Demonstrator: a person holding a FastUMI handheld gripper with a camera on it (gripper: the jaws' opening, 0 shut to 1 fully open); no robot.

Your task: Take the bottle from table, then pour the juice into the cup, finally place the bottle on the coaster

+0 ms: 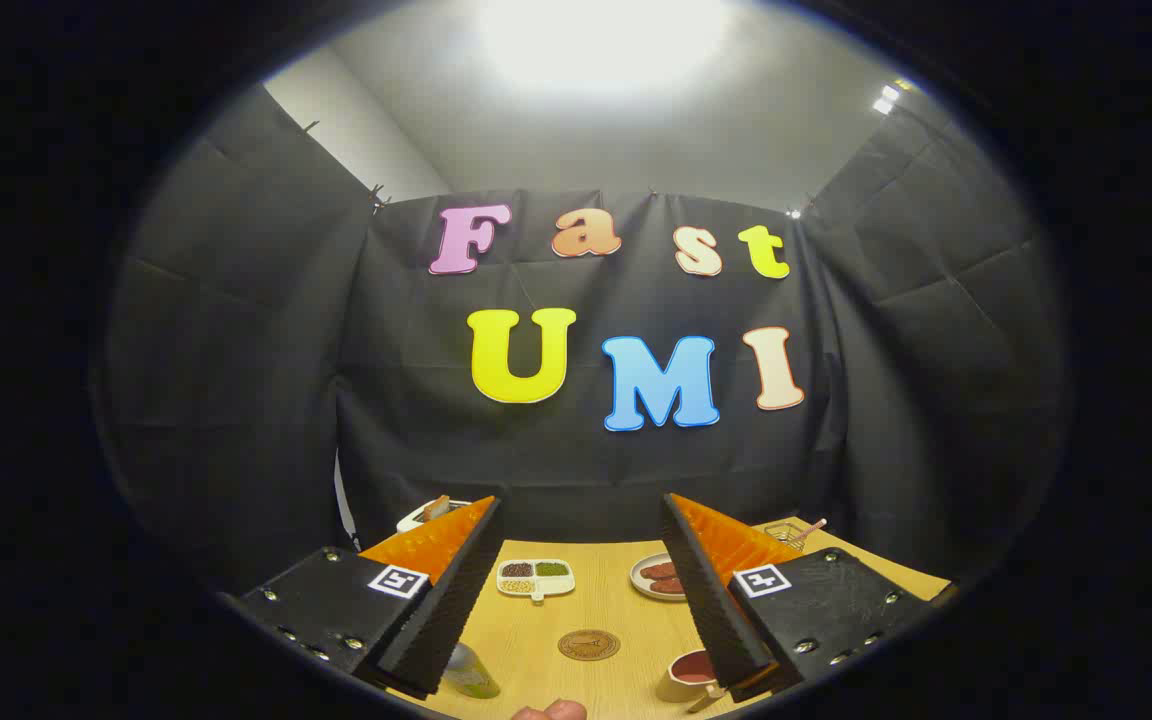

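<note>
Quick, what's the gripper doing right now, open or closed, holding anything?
Gripper: open, fingers spread wide, holding nothing; the bottle sits by its left finger and the coaster lies on the table between the fingers.

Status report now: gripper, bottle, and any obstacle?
Gripper open, holding nothing. Bottle on table by one finger, untouched. Coaster ahead between fingers, cup beside other finger.

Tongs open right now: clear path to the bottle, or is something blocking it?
Probably yes. The tongs are open and hold nothing. The bottle stands on the table just by the left finger, with nothing against it; the coaster and cup sit apart from it.
</note>
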